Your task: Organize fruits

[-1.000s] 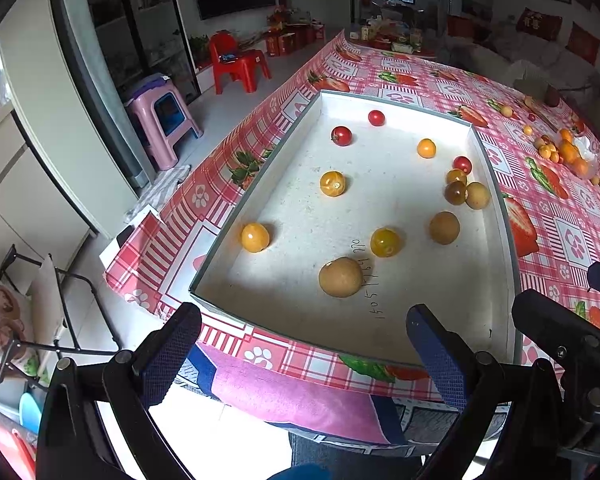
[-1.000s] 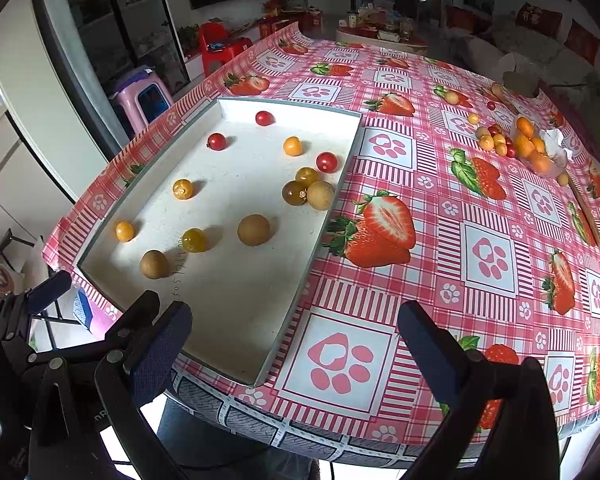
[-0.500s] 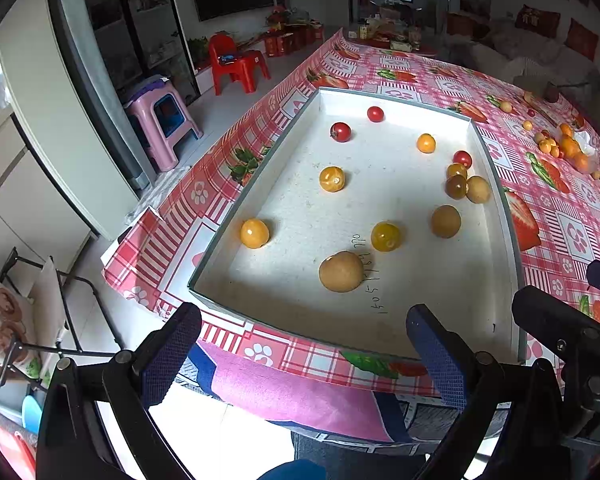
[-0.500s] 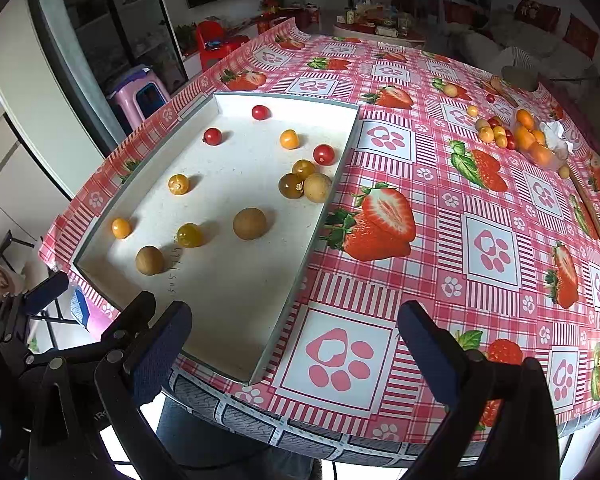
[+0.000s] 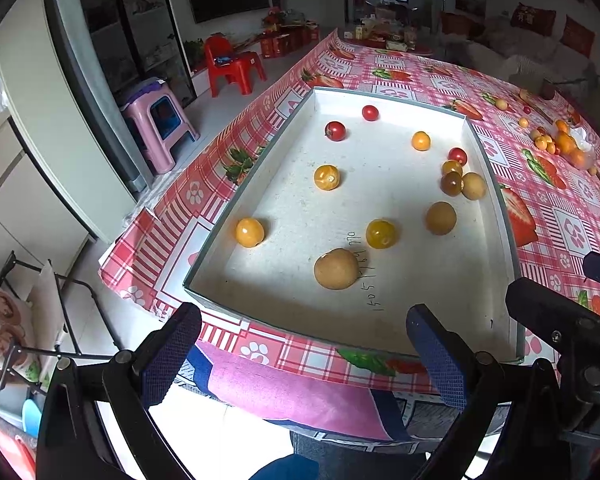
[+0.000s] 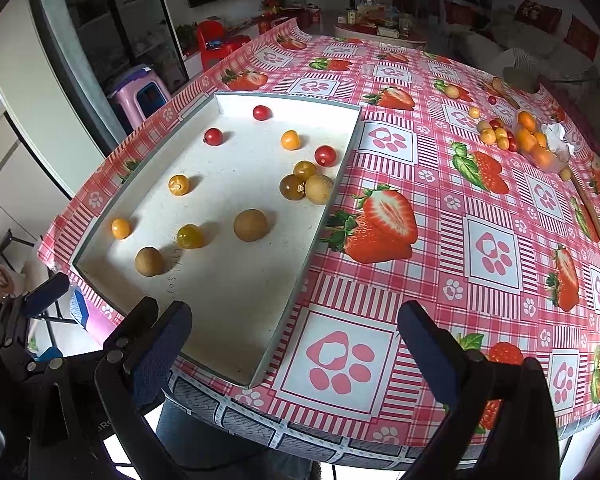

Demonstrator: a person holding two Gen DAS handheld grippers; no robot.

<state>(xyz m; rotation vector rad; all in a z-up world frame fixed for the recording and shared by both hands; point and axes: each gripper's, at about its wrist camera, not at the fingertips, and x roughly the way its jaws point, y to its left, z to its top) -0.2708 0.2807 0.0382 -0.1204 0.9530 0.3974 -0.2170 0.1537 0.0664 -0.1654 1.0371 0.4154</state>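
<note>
A shallow white tray (image 5: pixel 496 200) (image 6: pixel 340 168) lies on the table with several small fruits in it: red and yellow cherry tomatoes and brown longans. A brown longan (image 5: pixel 336 269) sits nearest the front. Far right on the cloth lies a pile of loose fruits (image 6: pixel 528 138) (image 5: pixel 560 144), oranges and small tomatoes. My left gripper (image 5: pixel 302 344) hangs open just off the table's near edge, in front of the tray. My right gripper (image 6: pixel 294 340) is open too, over the tray's near right corner. Both hold nothing.
A pink checked cloth with strawberries and paw prints (image 6: pixel 488 248) covers the table. A pink stool (image 5: pixel 160 120) and a red chair (image 5: pixel 232 64) stand on the floor to the left. The right gripper's body (image 5: pixel 560 320) shows at the left view's right edge.
Both grippers have drawn slightly back and up from the tray; the fruits lie as before. Both stay open.
</note>
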